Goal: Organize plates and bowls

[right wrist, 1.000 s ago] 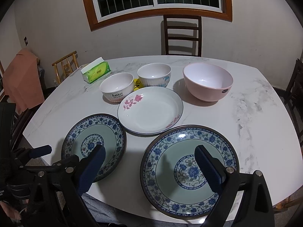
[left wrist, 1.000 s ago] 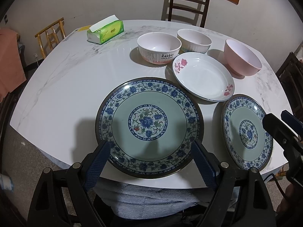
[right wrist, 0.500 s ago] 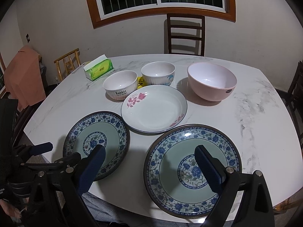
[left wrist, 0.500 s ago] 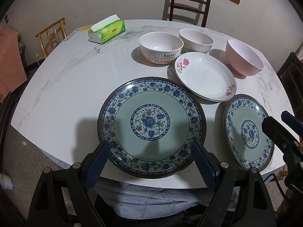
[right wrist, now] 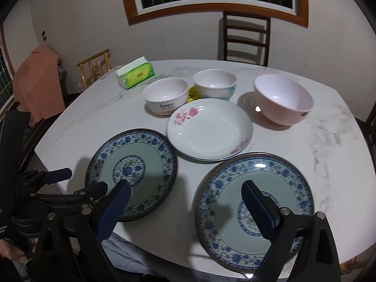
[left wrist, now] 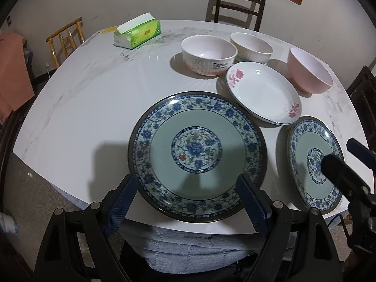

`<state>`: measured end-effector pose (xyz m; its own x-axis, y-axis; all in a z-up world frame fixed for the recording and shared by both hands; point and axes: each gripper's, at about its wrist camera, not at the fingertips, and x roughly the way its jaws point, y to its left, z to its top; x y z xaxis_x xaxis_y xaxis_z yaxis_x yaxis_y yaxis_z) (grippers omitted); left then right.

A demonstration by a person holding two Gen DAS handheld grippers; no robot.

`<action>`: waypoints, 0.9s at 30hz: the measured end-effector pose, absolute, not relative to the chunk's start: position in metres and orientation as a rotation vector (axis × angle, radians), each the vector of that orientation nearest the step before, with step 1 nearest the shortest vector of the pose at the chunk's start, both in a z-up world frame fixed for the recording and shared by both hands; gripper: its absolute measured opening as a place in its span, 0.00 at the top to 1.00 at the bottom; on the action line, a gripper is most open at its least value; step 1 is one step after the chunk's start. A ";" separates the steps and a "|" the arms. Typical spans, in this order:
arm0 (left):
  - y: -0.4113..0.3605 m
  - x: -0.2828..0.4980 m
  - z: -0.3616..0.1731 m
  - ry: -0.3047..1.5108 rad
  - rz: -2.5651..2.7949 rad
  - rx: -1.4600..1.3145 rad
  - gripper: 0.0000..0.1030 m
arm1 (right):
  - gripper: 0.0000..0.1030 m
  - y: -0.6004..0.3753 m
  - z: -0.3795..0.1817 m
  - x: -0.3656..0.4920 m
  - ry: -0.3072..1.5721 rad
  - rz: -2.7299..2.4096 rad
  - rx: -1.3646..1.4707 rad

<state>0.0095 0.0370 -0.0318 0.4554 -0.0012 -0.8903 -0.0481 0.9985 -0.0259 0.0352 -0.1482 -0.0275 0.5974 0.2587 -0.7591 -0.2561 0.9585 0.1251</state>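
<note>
Left wrist view: the lower rim of the near blue-patterned plate [left wrist: 197,156] is partly covered by the blue pads of the left gripper [left wrist: 188,199], and the right gripper [left wrist: 347,164] cuts across the second blue-patterned plate [left wrist: 312,162] at the table's right edge. The lettering on the white printed bowl [left wrist: 208,57] is too blurred to read. That bowl, the ribbed bowl [left wrist: 251,49] behind it and the pink bowl [left wrist: 309,72] all look empty, as does the white rose plate [left wrist: 263,96]. The left gripper's jaws stand wide apart, holding nothing, with the near plate lying flat between and just beyond the pads at the front edge of the marble table [left wrist: 82,98]. A green tissue pack [left wrist: 137,34] sits at the far left.

Right wrist view: the right gripper [right wrist: 185,208] also gapes wide and empty. Its right pad overlaps the near blue-patterned plate [right wrist: 256,209], hiding part of the centre medallion; its left pad overlaps the edge of the other blue-patterned plate [right wrist: 131,171]. The left gripper [right wrist: 58,181] enters from the left, its far jaw partly hidden. A small yellow item [right wrist: 193,94] between the 2 white bowls is mostly concealed. All 3 bowls and the rose plate hold nothing.
</note>
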 end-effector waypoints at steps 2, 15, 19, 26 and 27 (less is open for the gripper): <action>0.045 0.012 -0.033 1.105 0.026 -0.073 0.27 | 0.06 -0.145 -0.029 0.038 0.886 0.310 0.001; 0.121 0.033 -0.045 1.144 -0.010 -0.376 0.54 | 0.45 -0.139 -0.050 0.089 1.046 0.465 0.144; 0.135 0.041 -0.050 1.151 -0.012 -0.425 0.60 | 0.60 -0.139 -0.064 0.106 1.104 0.470 0.182; 0.145 0.050 -0.062 1.174 -0.089 -0.510 0.72 | 0.67 -0.134 -0.088 0.123 1.191 0.481 0.217; 0.146 0.050 -0.064 1.175 -0.096 -0.519 0.73 | 0.69 -0.132 -0.092 0.125 1.199 0.486 0.218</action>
